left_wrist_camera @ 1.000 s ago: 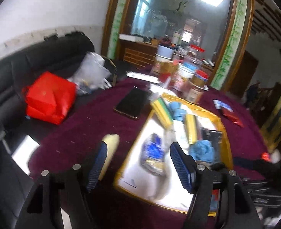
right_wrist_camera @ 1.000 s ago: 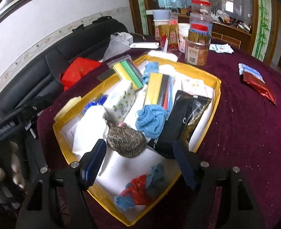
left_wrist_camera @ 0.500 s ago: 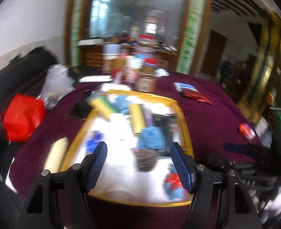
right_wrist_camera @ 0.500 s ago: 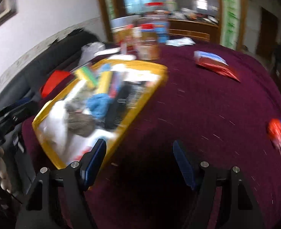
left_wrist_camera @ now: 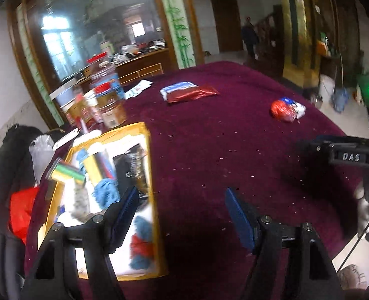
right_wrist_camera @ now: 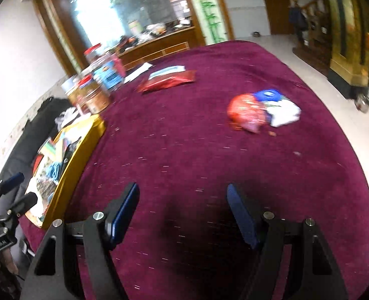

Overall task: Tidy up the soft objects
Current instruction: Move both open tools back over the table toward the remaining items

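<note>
The yellow tray (left_wrist_camera: 149,175) of soft things now sits at the left of the left wrist view. In it lie a blue knitted cloth (left_wrist_camera: 106,192) and a red-and-blue cloth (left_wrist_camera: 139,245). My left gripper (left_wrist_camera: 181,216) hovers beside the tray's right rim over bare maroon tablecloth, its jaws opening with nothing between them. A red, white and blue bundle (right_wrist_camera: 259,112) lies alone on the cloth, well ahead of my right gripper (right_wrist_camera: 181,216). The right gripper is open and holds nothing. The same bundle (left_wrist_camera: 287,108) shows far right of the left gripper.
Jars and tins (left_wrist_camera: 106,100) stand behind the tray. A red packet (right_wrist_camera: 169,81) on a white one lies at the far side of the round table (right_wrist_camera: 209,162). A black sofa with a red bag (left_wrist_camera: 21,210) is at the left. A person (left_wrist_camera: 250,38) stands in the far doorway.
Both views have swung to the right, off the tray and onto the bare maroon cloth. The tray has slid to the left edge and the red, white and blue bundle has come into view.
</note>
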The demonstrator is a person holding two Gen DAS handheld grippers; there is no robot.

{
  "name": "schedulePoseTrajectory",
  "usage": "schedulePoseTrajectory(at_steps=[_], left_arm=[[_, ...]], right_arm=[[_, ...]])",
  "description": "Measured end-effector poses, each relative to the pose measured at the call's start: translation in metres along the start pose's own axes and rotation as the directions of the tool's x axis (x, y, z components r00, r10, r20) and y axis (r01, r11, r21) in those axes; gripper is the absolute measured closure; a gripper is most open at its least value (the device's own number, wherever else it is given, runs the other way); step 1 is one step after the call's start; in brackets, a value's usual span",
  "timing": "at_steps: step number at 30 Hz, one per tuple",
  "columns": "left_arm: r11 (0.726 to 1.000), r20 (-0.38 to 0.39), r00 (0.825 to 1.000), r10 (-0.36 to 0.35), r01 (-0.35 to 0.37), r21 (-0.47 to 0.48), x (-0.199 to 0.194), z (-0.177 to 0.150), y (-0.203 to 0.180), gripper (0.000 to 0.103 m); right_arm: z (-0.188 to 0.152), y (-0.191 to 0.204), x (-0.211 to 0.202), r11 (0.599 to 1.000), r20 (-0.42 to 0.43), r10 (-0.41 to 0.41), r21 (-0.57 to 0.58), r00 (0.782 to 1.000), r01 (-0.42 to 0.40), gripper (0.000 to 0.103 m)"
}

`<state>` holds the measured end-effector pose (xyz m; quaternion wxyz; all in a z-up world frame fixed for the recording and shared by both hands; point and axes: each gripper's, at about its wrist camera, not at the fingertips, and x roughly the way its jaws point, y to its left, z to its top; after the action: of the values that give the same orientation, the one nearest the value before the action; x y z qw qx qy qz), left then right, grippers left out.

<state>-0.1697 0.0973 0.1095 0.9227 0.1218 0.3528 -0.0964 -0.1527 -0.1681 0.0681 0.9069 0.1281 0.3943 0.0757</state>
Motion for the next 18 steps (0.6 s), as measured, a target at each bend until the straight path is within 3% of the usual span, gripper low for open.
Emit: schedulePoseTrajectory(at_steps=[11,18], left_arm=[[0.990,-0.057,0.998,-0.008,0.016,0.137,0.021,0.024,-0.074,0.027],[0.984,-0.098,0.995,-0.017,0.034,0.173,0.039,0.028,-0.094,0.027]], right_arm=[[0.004,-0.080,-0.013,0.989,0.041,-0.013,0.145,0.999,0.007,0.031],[0.003,-0.100,-0.005,0.981,0.025,0.008,0.196,1.000,-0.012,0.030]])
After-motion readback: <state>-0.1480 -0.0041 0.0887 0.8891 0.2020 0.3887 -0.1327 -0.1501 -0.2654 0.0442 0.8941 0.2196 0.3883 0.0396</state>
